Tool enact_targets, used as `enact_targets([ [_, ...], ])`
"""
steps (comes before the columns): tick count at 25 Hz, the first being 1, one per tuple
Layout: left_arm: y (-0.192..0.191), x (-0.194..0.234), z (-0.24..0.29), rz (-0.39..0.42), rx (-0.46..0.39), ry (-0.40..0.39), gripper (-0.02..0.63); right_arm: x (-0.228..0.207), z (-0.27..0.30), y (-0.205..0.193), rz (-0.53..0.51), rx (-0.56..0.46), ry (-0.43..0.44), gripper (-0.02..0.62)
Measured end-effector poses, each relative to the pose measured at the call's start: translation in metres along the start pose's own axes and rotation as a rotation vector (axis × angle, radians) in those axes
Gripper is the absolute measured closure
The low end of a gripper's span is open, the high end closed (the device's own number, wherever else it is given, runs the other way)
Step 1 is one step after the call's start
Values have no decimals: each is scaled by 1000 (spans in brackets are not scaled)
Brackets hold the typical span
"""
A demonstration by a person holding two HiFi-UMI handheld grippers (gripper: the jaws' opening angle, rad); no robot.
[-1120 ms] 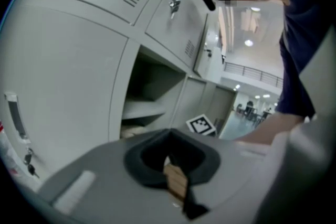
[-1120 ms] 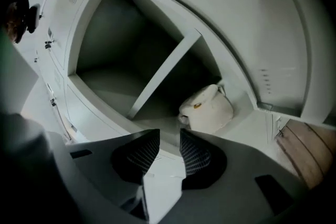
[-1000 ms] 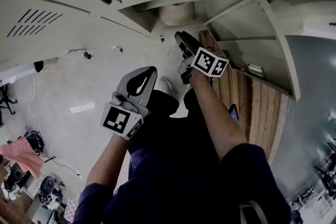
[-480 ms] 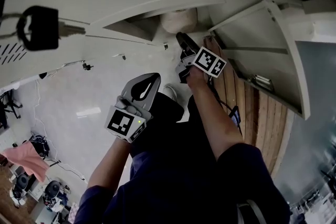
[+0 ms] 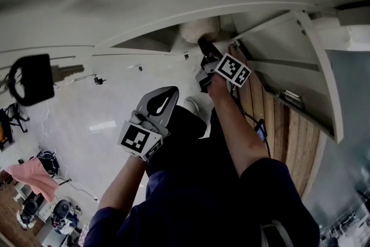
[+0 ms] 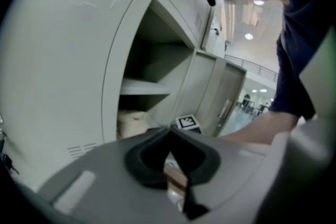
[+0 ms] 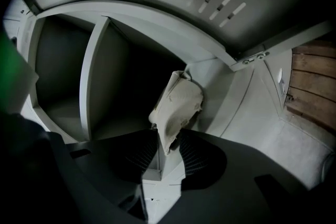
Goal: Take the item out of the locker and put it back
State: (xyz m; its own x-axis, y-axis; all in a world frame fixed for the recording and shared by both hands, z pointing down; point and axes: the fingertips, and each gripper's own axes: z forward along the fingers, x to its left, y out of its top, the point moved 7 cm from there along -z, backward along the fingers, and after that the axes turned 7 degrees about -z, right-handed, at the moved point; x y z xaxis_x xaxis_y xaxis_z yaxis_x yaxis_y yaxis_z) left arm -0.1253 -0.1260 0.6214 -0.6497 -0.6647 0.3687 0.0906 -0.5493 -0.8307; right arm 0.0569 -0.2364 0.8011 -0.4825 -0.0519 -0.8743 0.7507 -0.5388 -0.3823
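Gaping right claw (image 7: 169, 139): jaws are just opening, clamping nothing
Bag (image 7: 177, 105): is standing lengthwise dead ahead, tip dipping between jaws

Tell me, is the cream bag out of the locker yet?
Not yet. Done: the locker door is open. In hand: the right claw has just been opening, with a corner of the cream bag between its jaws, unsqueezed. Left: grip it, lift it out, put it back.

Bag (image 7: 176, 107): in the locker (image 7: 131, 13), under its shelf (image 6: 144, 89), corner between the fingers of the right gripper (image 7: 168, 139).
Left gripper (image 5: 166, 92): outside, left of it.
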Motion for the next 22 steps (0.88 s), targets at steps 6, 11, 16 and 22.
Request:
enact_targets([
  [6,3,0,1,2,9,-4,602,-1,6,4,45,-28,18,492],
  [11,6,0,-1,12,0,-1,602,3,6,5,72,-65,56,538],
  [16,14,-8,-8,2,-4,-5,602,23,4,12,95,-99,147,573],
  [22,29,-21,-20,-9,-18,-5,603,44,-6,18,145,-136,209,578],
])
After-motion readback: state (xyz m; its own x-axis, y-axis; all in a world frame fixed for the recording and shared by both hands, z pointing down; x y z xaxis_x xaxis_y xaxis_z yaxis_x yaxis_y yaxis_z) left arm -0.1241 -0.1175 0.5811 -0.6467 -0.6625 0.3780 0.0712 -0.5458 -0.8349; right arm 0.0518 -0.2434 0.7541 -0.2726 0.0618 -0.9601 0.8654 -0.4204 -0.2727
